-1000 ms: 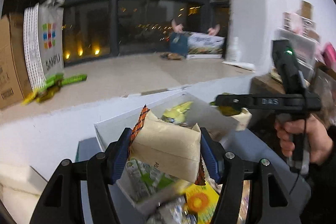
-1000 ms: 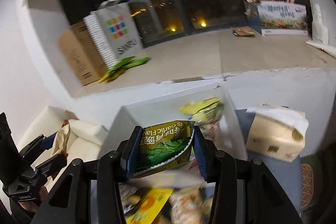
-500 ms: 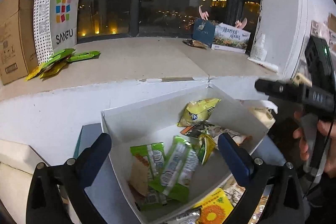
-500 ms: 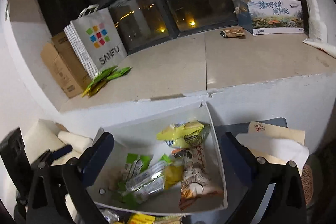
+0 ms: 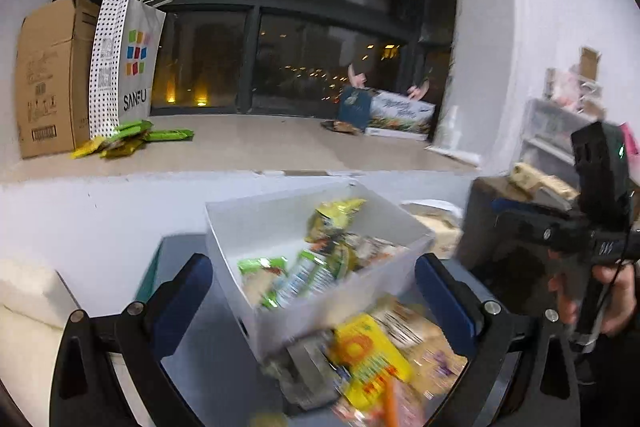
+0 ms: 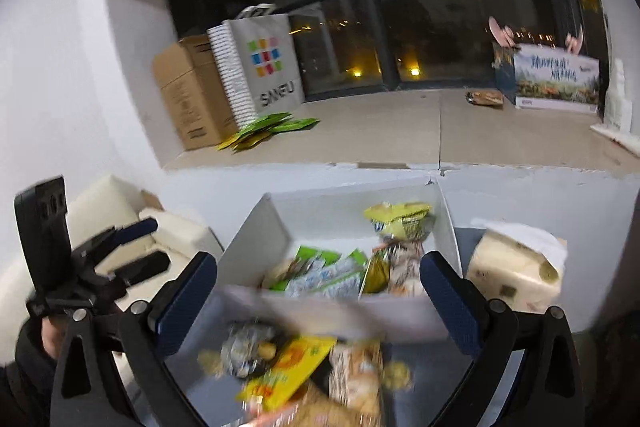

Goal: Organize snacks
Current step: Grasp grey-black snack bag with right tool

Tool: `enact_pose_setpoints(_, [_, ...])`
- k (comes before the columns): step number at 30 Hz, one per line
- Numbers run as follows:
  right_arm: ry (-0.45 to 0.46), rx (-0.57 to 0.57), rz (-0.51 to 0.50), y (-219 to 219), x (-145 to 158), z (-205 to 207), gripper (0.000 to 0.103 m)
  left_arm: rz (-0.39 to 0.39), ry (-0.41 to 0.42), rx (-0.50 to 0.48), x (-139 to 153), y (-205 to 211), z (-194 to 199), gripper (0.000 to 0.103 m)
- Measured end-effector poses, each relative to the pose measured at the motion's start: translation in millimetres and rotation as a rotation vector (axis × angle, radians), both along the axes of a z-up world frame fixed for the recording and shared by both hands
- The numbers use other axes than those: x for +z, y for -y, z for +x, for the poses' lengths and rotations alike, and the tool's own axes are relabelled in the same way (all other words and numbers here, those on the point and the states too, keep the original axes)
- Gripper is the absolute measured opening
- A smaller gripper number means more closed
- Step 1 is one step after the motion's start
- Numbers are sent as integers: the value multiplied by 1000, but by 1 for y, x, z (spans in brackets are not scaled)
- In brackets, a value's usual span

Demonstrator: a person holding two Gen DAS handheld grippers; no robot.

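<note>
Gray tabletop [image 5: 224, 355] around white box [image 5: 256, 223]

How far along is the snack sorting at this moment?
Partly done. Several packets, green, yellow and brown, already lie in the white rectangular cardboard box. Nothing is in hand: the left tool and right tool are both open and empty. A loose pile remains in front, including a yellow flat packet with an orange sun.

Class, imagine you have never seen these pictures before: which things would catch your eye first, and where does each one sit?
First comes the white box in the middle, holding green and yellow snack packets. In front of it a loose pile is topped by a bright yellow packet. Behind, on the window ledge, a paper bag with coloured squares stands beside a cardboard box.
</note>
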State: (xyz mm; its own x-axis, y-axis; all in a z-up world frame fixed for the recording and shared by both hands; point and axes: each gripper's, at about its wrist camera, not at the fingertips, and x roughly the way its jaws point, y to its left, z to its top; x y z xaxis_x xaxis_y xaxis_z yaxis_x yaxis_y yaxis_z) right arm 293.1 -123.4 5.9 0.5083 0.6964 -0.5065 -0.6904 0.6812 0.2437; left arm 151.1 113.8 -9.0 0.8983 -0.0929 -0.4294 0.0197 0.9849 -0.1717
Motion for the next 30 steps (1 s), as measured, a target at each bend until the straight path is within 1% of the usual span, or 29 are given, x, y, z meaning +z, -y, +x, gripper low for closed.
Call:
enact_pose_setpoints(2, [31, 21, -3, 8, -3, -30, 103, -8, 27, -11, -5, 5, -24, 103])
enact_pose_setpoints(4, [31, 29, 17, 18, -9, -54, 103, -15, 54, -28, -14, 8, -53, 103])
enact_pose_setpoints(6, [18, 44, 28, 24, -16, -72, 103, -29, 20, -38, -25, 11, -75, 103])
enact_pose_setpoints(9, [29, 52, 4, 28, -32, -100, 103, -59, -55, -34, -43, 11, -100, 103])
enact_pose_setpoints(10, [24, 60, -12, 26, -40, -109, 103, -70, -56, -32, -47, 11, -109, 103])
enact_pose_setpoints(13, [3, 101, -63, 12, -59, -123, 103, -66, -60, -23, -55, 11, -128, 103])
enact_pose_setpoints(17, [-25, 151, -114, -16, -75, -125, 103, -89, -71, -21, -65, 5, -141, 103])
enact_pose_setpoints(21, [-61, 197, -114, -44, -84, -118, 103, -115, -82, -24, -71, 1, -144, 103])
enact_pose_setpoints(22, [-84, 217, -115, -54, -87, -112, 103, -121, -82, -33, -71, 2, -143, 103])
enact_pose_setpoints(25, [-141, 226, -141, -78, -95, -91, 103, -126, -75, -42, -72, 2, -145, 103])
enact_pose_setpoints(27, [-163, 221, -170, -94, -102, -75, 103, -130, -83, -36, -74, 0, -144, 103])
enact_pose_setpoints(30, [-195, 226, -223, -117, -114, -51, 103, -162, -86, -44, -77, -4, -143, 103])
